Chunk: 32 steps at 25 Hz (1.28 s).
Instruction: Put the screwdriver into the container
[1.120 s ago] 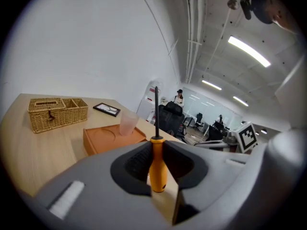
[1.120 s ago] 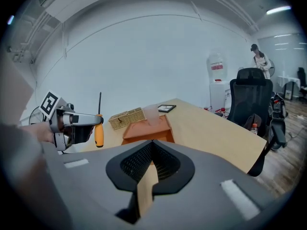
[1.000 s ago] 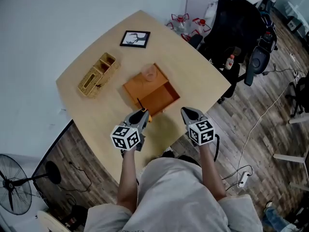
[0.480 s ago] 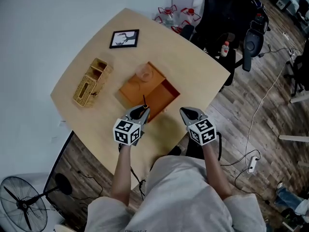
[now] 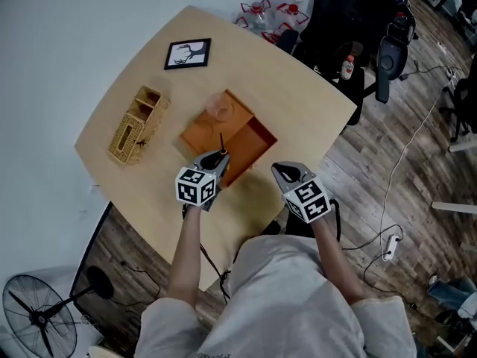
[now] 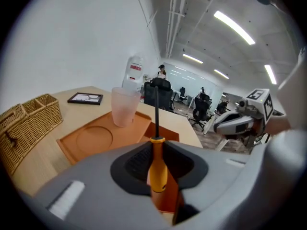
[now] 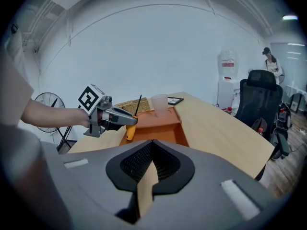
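The screwdriver (image 5: 221, 143) has an orange handle (image 6: 157, 169) and a thin black shaft that points up and forward. My left gripper (image 5: 218, 158) is shut on the handle and holds it at the near edge of the orange container (image 5: 253, 142). The container's open compartment (image 6: 165, 132) lies just beyond the shaft. In the right gripper view the screwdriver (image 7: 130, 128) hangs from the left gripper (image 7: 125, 120) beside the container (image 7: 163, 123). My right gripper (image 5: 282, 171) hovers over the table to the container's right, shut and with nothing in it (image 7: 151, 164).
A translucent cup (image 5: 220, 108) stands on the container's flat orange part. A wicker basket (image 5: 136, 125) and a framed picture (image 5: 187, 54) sit further left and back. Beyond the table's right edge (image 5: 339, 125) are office chairs (image 5: 350, 21); a fan (image 5: 37, 315) stands on the floor.
My left gripper has sunk and moved forward with the screwdriver, now at the container's near edge. The right gripper has barely shifted.
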{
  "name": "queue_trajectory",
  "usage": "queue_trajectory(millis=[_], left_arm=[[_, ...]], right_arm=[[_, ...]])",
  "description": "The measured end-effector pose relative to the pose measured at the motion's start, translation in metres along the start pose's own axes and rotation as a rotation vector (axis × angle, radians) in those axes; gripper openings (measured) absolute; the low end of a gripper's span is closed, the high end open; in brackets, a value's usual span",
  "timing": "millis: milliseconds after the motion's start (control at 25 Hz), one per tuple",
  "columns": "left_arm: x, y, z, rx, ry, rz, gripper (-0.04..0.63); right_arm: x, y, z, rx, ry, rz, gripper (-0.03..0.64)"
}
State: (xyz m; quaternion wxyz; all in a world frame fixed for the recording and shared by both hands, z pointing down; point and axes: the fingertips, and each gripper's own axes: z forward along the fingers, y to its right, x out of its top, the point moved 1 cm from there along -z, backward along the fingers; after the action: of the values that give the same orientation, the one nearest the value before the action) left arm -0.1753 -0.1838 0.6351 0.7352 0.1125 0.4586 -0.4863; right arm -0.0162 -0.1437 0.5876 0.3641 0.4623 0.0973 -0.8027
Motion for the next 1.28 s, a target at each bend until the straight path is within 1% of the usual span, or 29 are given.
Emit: queue_trajectory(millis=[160, 280, 440, 680, 840, 1040, 1280], left_arm=[[-0.008, 0.002, 0.012, -0.002, -0.042, 0.04, 0.127], [-0.013, 0.003, 0.019, 0.017, -0.067, 0.067, 0.127], [-0.019, 0.001, 0.027, 0.049, -0.115, 0.114, 0.127], [-0.035, -0.005, 0.036, 0.089, -0.212, 0.213, 0.127], [-0.045, -0.008, 0.046, 0.099, -0.272, 0.23, 0.127], [-0.049, -0.005, 0.048, 0.104, -0.301, 0.231, 0.127], [-0.049, 0.013, 0.057, 0.087, -0.421, 0.271, 0.127]], right_arm=[[-0.004, -0.002, 0.001, 0.023, -0.03, -0.034, 0.002], [-0.003, 0.001, 0.0, 0.029, -0.042, -0.057, 0.002], [0.002, 0.012, 0.003, 0.03, -0.044, -0.054, 0.001], [0.003, 0.017, 0.004, 0.027, -0.048, -0.07, 0.002], [-0.003, 0.028, 0.005, 0.015, -0.059, -0.049, 0.002], [-0.004, 0.041, 0.003, 0.003, -0.05, -0.015, 0.002], [-0.003, 0.042, 0.01, 0.013, -0.057, -0.005, 0.002]])
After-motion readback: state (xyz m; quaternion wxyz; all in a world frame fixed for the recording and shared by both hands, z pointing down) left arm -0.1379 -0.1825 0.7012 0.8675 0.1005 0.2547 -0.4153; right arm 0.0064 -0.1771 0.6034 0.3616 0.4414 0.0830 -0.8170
